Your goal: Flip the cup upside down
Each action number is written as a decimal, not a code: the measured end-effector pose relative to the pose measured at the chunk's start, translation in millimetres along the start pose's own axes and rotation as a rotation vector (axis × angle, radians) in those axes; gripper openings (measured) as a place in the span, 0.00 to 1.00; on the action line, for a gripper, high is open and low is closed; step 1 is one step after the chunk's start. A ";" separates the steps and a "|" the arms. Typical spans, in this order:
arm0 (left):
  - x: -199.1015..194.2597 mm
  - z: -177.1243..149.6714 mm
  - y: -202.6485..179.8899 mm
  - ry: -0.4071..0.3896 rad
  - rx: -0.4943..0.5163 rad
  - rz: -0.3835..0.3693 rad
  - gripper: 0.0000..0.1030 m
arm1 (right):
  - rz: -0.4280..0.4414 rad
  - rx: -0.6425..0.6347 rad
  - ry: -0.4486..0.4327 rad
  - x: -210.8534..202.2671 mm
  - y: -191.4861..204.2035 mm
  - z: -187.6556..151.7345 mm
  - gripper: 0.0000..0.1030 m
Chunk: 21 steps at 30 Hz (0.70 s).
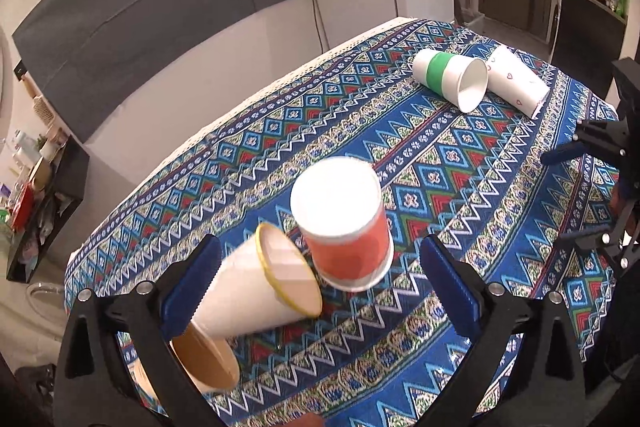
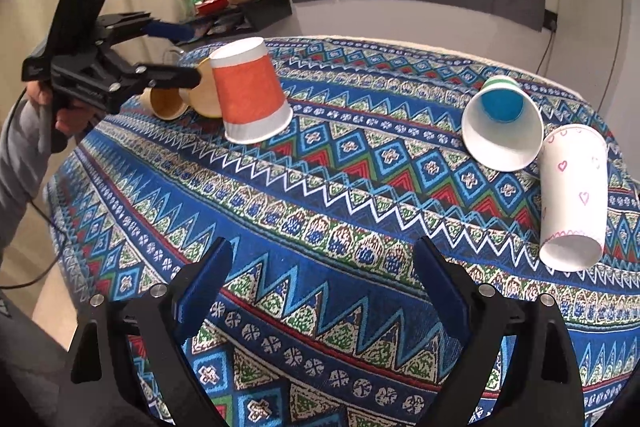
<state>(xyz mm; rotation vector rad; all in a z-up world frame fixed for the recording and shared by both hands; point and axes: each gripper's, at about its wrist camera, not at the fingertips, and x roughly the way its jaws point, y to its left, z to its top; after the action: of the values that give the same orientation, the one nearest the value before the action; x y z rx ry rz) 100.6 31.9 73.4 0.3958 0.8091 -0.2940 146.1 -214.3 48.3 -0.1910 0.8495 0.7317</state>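
An orange paper cup (image 1: 346, 227) stands upside down on the patterned tablecloth (image 1: 460, 187), white base up; it also shows in the right wrist view (image 2: 250, 91). My left gripper (image 1: 320, 279) is open and empty just behind it, fingers apart; from the right wrist view it (image 2: 176, 55) sits left of the cup. A white cup with a yellow rim (image 1: 260, 287) lies on its side against my left finger. A brown cup (image 1: 208, 359) lies beside it. My right gripper (image 2: 324, 291) is open and empty over the near tablecloth.
A green-banded white cup (image 2: 502, 125) and a tall white cup with hearts (image 2: 572, 195) lie on their sides at the right of the table. A grey panel leans on the wall behind. A cluttered black shelf (image 2: 240, 7) stands beyond the table's far left.
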 end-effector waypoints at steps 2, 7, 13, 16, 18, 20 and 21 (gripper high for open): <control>-3.4 -8.0 -1.4 0.002 -0.009 0.003 0.94 | -0.015 -0.002 -0.026 -1.0 2.1 0.2 0.86; -11.0 -29.3 -5.9 -0.006 -0.050 0.038 0.94 | -0.042 0.019 -0.071 0.4 3.3 0.0 0.86; -21.6 -53.7 -18.8 -0.022 -0.081 0.079 0.94 | -0.047 0.052 -0.108 2.1 5.1 0.2 0.87; -28.1 -63.0 -25.3 -0.037 -0.111 0.091 0.94 | -0.040 0.070 -0.104 4.6 7.2 -0.7 0.87; -31.5 -67.5 -31.0 -0.049 -0.125 0.107 0.94 | -0.033 0.078 -0.101 4.9 10.0 -1.7 0.87; -33.0 -71.1 -35.8 -0.045 -0.145 0.107 0.94 | -0.026 0.080 -0.106 4.2 12.3 -2.7 0.88; -34.2 -72.2 -38.3 -0.050 -0.149 0.113 0.94 | -0.025 0.079 -0.107 3.9 14.1 -3.4 0.88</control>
<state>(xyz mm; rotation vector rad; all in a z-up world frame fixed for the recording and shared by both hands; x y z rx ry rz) 16.7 33.9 45.2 0.2918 0.7512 -0.1362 136.5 -203.2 45.0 -0.0912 0.7709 0.6776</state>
